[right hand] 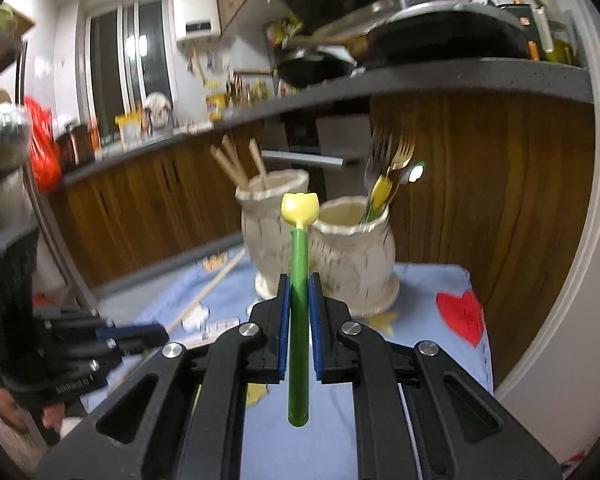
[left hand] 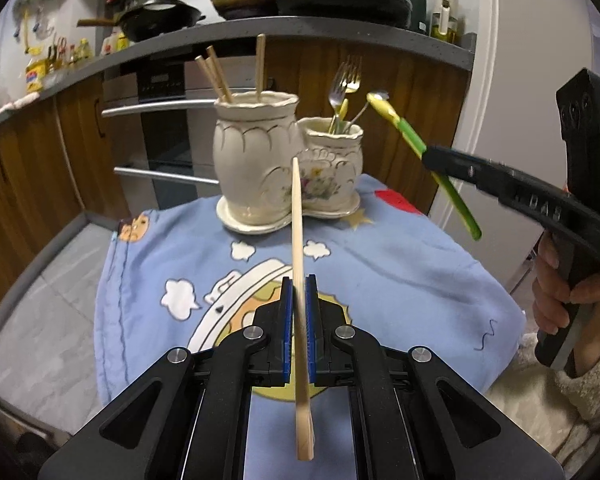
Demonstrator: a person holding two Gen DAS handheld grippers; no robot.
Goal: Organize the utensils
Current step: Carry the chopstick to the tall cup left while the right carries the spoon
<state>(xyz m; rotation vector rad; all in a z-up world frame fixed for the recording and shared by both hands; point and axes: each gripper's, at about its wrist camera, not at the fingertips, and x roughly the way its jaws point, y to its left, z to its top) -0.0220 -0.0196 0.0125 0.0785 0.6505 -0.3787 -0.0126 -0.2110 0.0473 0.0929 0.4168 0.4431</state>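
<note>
My left gripper (left hand: 299, 284) is shut on a wooden chopstick (left hand: 298, 232) that points up toward the cream double-jar utensil holder (left hand: 260, 160). The taller jar (right hand: 268, 216) holds three chopsticks (left hand: 220, 76); the smaller jar (right hand: 352, 252) holds forks (left hand: 344, 84) and a spoon. My right gripper (right hand: 299, 280) is shut on a green-handled utensil with a yellow tulip tip (right hand: 299, 248), held in front of the jars. In the left wrist view that right gripper (left hand: 430, 158) hovers right of the small jar with the green utensil (left hand: 412, 140) tilted toward it.
The holder stands on a blue cartoon-print cloth (left hand: 400, 272) over a small table. Behind are wooden cabinets (right hand: 480, 200), an oven (left hand: 160, 120) and a grey countertop (left hand: 260, 32) stacked with pans. A person's hand (left hand: 560, 292) grips the right tool.
</note>
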